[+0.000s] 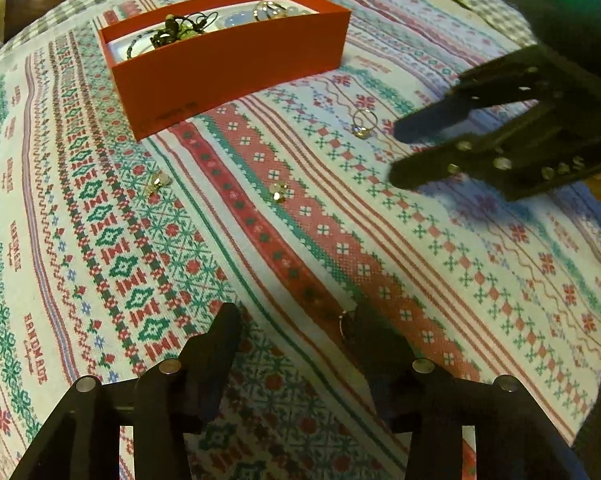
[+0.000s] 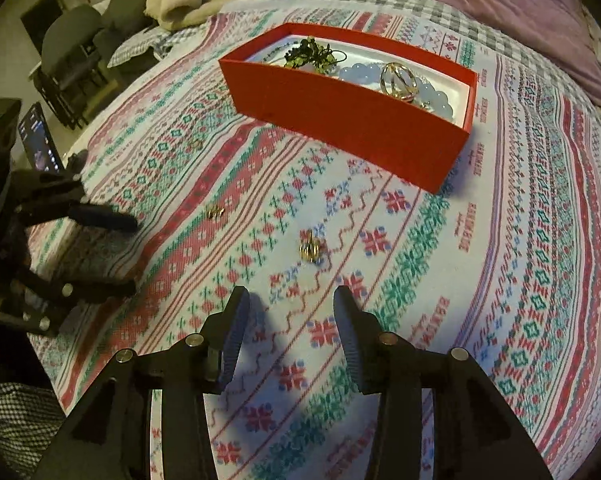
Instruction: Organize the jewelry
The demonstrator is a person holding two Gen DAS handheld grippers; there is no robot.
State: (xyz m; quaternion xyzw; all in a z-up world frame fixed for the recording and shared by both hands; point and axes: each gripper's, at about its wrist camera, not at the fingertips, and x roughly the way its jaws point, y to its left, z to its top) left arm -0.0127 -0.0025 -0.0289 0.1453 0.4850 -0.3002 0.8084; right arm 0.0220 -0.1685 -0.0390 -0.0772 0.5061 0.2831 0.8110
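A patterned cloth covers the bed, and on it sits a red box already holding beads and rings. Both tools hang over the cloth with nothing in them — the left gripper spread wide, the right gripper parted too. Just ahead of the right one lies a gold ring, with two small earrings loose nearby — all outside the box.

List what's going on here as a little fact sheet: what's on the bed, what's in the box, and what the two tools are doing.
surface: patterned cloth over a bed
box: red, open, holds beads, gold rings and a dark tangled piece
loose on cloth: ring, small gold piece, another near the left tool's fingertip
right tool: open, empty, pointing at the ring
left tool: open, empty, low over the cloth
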